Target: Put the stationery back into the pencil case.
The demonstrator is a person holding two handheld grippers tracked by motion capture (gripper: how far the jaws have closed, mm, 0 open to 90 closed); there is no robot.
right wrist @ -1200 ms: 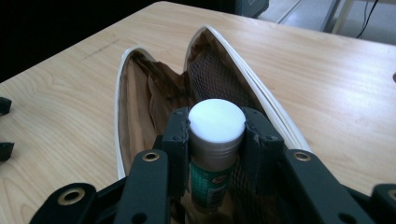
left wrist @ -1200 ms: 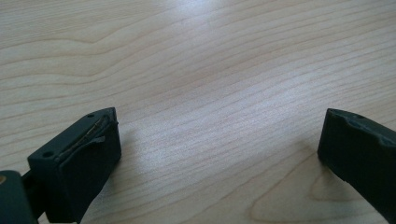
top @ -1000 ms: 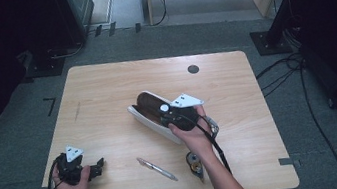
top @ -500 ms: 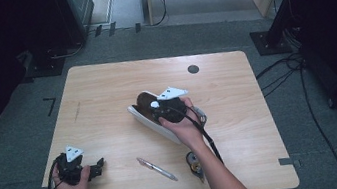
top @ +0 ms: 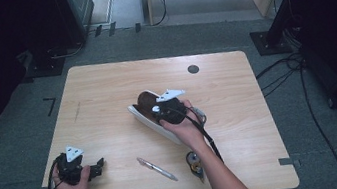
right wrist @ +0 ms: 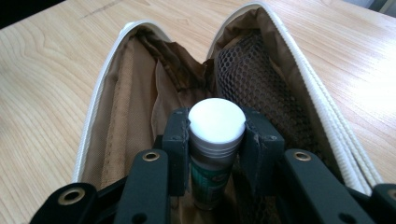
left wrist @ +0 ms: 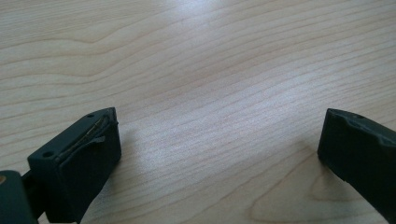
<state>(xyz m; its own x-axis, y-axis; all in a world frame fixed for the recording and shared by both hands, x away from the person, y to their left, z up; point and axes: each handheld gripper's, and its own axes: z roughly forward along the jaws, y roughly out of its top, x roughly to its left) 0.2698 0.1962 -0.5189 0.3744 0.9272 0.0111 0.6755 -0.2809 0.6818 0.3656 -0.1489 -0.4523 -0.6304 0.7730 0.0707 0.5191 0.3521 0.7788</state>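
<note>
- The right gripper [right wrist: 217, 154] holds a white-capped tube [right wrist: 215, 135] clamped between its jaws, the white cap end pointing ahead and the green-printed body running back between the pads.
- Straight in front of the tube lies the open pouch [right wrist: 140, 93], a white-edged case with brown lining and a mesh pocket [right wrist: 261, 79] on its right-hand inner wall as the right gripper view shows it.
- The tube's long axis lines up with the pouch's long axis, so the cap points down the trough between the two zippered rims towards the folded far end.
- In the high view the right gripper [top: 169, 110] sits over the middle of the pouch [top: 147, 118], near the centre of the tabletop [top: 105, 89].
- I judge the tube is low between the rims and close to the lining; whether it already touches the lining cannot be told.
- The coming move, as I read it, is a short lowering along that same axis and then a release, keeping clear of the mesh pocket.
- The left gripper [top: 97, 167] rests at the near left corner of the tabletop, well apart from the pouch; the left gripper view shows its jaws spread wide over bare wood, holding nothing.
- A pen [top: 157, 169] and a small round object [top: 195, 163] lie on the tabletop near the front edge, between the two hands.
</note>
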